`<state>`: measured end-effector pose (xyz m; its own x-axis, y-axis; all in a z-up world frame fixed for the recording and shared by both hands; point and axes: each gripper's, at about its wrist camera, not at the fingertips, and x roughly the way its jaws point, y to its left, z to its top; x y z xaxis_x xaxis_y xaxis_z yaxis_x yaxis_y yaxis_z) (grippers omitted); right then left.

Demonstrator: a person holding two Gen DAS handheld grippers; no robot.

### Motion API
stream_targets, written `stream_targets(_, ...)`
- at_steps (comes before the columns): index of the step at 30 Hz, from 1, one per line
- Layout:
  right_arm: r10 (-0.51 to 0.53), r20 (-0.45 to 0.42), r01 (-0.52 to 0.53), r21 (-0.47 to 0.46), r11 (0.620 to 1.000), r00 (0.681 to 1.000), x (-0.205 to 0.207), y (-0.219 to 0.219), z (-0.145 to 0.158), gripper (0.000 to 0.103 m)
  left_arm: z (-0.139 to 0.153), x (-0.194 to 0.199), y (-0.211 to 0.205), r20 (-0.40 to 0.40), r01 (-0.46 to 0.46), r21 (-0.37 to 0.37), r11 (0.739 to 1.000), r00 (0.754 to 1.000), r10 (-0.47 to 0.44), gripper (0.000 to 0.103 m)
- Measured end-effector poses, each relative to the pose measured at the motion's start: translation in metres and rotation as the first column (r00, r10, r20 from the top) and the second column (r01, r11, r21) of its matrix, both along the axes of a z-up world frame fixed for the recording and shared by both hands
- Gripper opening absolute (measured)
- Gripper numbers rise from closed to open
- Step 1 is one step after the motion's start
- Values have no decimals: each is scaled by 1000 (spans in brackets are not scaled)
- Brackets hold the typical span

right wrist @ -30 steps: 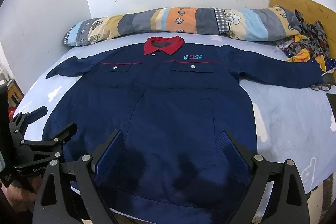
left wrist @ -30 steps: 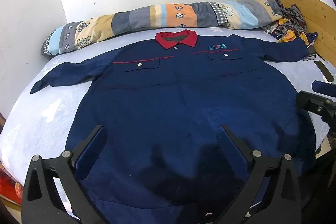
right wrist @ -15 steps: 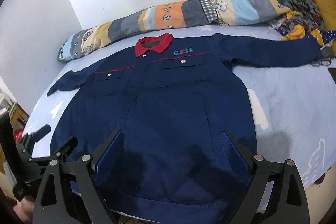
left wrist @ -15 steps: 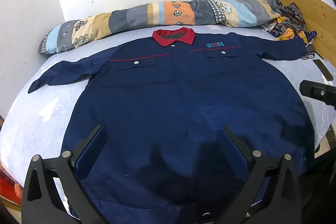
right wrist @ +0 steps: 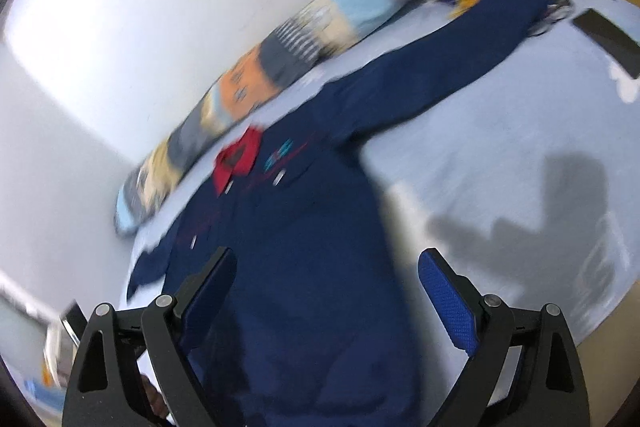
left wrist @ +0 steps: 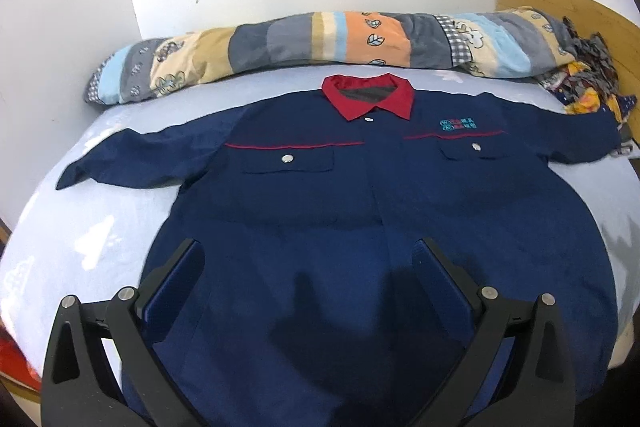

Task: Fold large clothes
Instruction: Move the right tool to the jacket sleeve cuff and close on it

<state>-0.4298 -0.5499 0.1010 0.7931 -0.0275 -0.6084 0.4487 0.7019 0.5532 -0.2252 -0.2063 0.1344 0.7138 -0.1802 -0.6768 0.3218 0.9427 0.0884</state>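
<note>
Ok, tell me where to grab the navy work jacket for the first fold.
Grip the cuff of the outstretched sleeve on the navy work jacket, coming from the bed's open side. It lies flat and spread beyond the body, so the right tongs, already open, can pinch its free edge.

Navy work shirt (left wrist: pixel 360 227), red collar (left wrist: pixel 368 99), red piping across chest, silver snaps, teal-and-red chest logo (left wrist: pixel 458 124). Pale blue bed sheet (left wrist: pixel 100 227) with white cloud prints. Patchwork rolled quilt (left wrist: pixel 320 47) at bed's far edge: orange, grey, tan, light blue, gingham, leaf motifs. Multicoloured clothes pile (left wrist: pixel 580 87), far right corner. Hand-held gripper fingers (right wrist: pixel 448 295) black, blue pads.
</note>
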Motion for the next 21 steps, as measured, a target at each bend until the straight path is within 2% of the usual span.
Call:
stream_targets(3, -82, -16, 81, -5, 997, 997, -8, -46, 3, 94, -1, 10, -10, -23, 7, -14, 1000, 1000, -7, 103)
stream_targets(8, -209, -59, 212, 33, 977, 976, -20, -126, -1, 94, 7, 19, -36, 44, 56, 26, 998, 997, -58, 103)
stream_targets(12, -313, -25, 314, 126, 941, 949, -27, -189, -6, 94, 4, 26, -46, 47, 82, 46, 996, 995, -85, 103)
stream_targets(15, -389, 12, 377, 219, 900, 921, -25, -233, -10, 94, -2, 32, -50, 17, 96, 62, 993, 995, -97, 103)
stream_targets(17, -414, 21, 396, 249, 884, 910, -19, -258, -13, 88, -4, 34, -49, 1, 93, 57, 994, 996, -93, 103)
stream_targets(18, -414, 32, 392, 261, 882, 910, -16, -267, -15, 82, -4, 35, -49, -5, 93, 51, 994, 996, -92, 103)
stream_targets(19, -418, 39, 394, 266, 880, 908, -10, -277, -15, 72, -4, 35, -49, -11, 92, 46, 995, 996, -92, 103)
stream_targets(21, -430, 37, 406, 264, 875, 902, 1, -293, -17, 69, -4, 36, -49, -16, 90, 45, 995, 996, -90, 103)
